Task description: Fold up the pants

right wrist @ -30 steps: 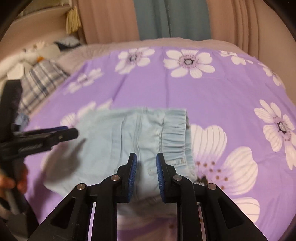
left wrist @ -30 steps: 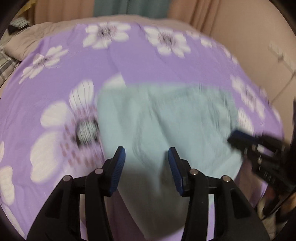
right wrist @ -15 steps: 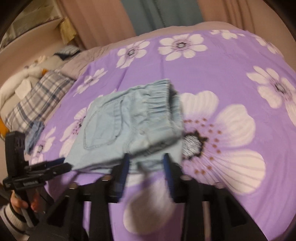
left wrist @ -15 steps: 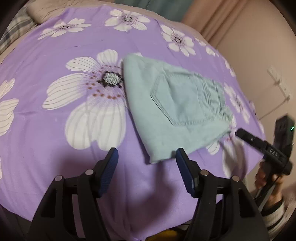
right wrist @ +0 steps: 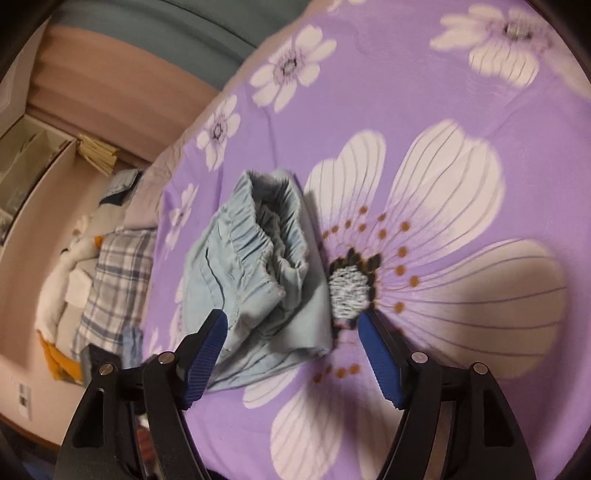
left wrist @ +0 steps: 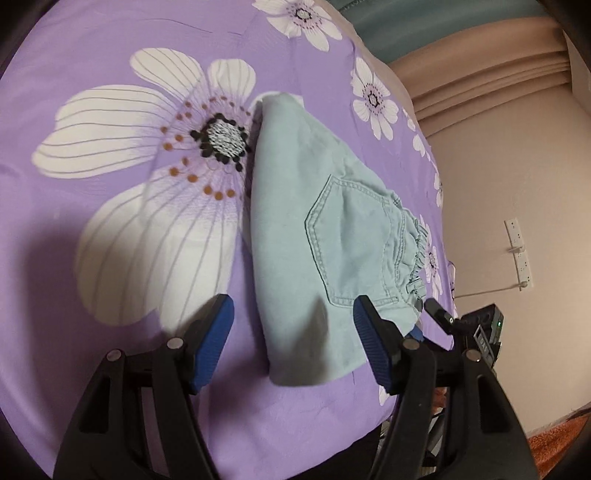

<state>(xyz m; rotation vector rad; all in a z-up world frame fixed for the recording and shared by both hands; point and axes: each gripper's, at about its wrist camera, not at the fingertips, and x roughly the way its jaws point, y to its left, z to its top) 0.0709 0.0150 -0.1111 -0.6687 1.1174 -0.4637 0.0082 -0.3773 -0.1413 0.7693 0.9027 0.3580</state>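
Under both your grippers spreads the purple bedsheet point(left wrist: 110, 55) printed with big white flowers, filling nearly all of each view. Past its far edge in the right wrist view runs a pink-beige curtain point(right wrist: 110, 85) with a teal panel point(right wrist: 155, 22) beside it, and a plaid pillow point(right wrist: 118, 273) lies off the sheet's edge among white and orange bedding too blurred to name.

On the sheet lie the folded light-blue denim pants point(left wrist: 317, 236), a compact bundle with a stitched back pocket point(left wrist: 351, 240) facing up and the gathered elastic waistband point(right wrist: 266, 236) gaping open toward your right gripper. The bundle lies just beside a flower's dark centre point(left wrist: 223, 138).

A white wall socket strip point(left wrist: 519, 254) with a cord hangs on the wall beyond the bed.

Your left gripper point(left wrist: 293, 339) stands with jaws wide apart after spreading, the pads clear of the near fold that sits between them. Your right gripper point(right wrist: 291, 354) has just been spreading too; its pads flank the waistband end without pressing on it. Nothing stands between either gripper and the pants; in the left wrist view your right gripper's black tip pokes in just beside the waistband corner.
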